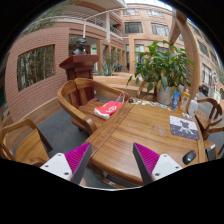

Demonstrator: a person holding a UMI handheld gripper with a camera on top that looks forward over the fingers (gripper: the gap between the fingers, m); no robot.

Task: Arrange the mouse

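The tongs (pixel 112 165) hang above the near edge of the wooden bench (pixel 140 130), their two fingers set well apart with nothing between them; the pink pads (pixel 78 157) face each other across bare wood. Off beyond the right-hand finger, near the bench's edge, lies a small dark rounded thing (pixel 189 157) that is likely the mouse, though it is too small and too far toward the side to tell for certain. It lies clear of the tongs.

Farther out on the bench, a printed magazine or booklet (pixel 183 126) lies flat ahead of that dark thing. Toward the far end rests a red and white packet (pixel 108 108), and a blue bottle (pixel 175 100) stands upright at the far right side, its lower part hard to make out.

Wicker chairs (pixel 75 98) stand round the bench on the left, one cut off at the near left. A leafy potted plant (pixel 160 68) rises behind the far end, and a dark wooden stand (pixel 78 68) stands before the brick building (pixel 60 40) beyond.
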